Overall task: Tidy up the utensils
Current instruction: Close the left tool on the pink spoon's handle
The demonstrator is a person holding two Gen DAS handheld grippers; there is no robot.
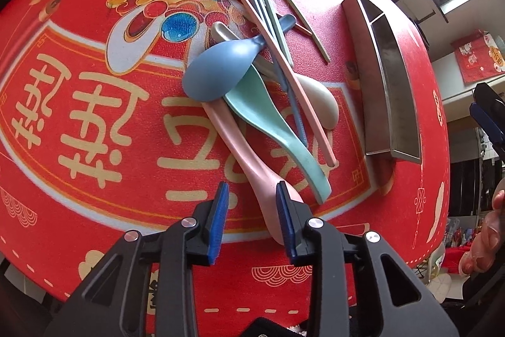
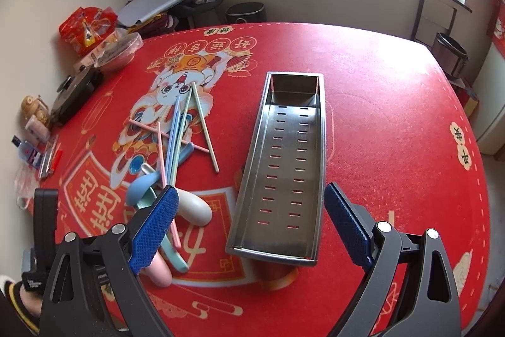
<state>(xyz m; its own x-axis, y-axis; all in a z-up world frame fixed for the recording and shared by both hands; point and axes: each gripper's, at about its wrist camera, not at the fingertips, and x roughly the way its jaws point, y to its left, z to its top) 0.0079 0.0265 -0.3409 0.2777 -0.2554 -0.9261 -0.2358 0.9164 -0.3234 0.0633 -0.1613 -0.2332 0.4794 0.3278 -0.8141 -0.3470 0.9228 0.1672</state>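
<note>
- My left gripper [image 1: 252,204] sits low over the near edge of the table [image 1: 79,179], its jaws parted; the handle end of the pink spoon [image 1: 252,172] lies in the gap, close against the right-hand pad, and I cannot tell whether that pad touches it
- My right gripper [image 2: 249,226] hangs higher, jaws spread wide, gripping nothing; its fingers frame the near end of the steel tray [image 2: 252,166]
- Just past the left fingers the spoons are heaped: the pink one at the bottom, the mint spoon [image 1: 277,131] crossing over it, the blue spoon [image 1: 214,71] with its bowl on top, and a cream spoon [image 1: 322,100] on the tray side of the pile
- Chopsticks [image 1: 268,21] in pink, blue and green lie crossed over the spoons and run on toward the rabbit print [image 2: 176,90] in the middle of the table
- The tray lies lengthwise on the red cloth to the right of the heap, apart from it; it has a slotted floor, a small divided compartment at its far end, and nothing inside
- At the far left corner of the table I see a dark flat box [image 2: 75,93], a bowl [image 2: 120,49] and red packets [image 2: 85,24]
</note>
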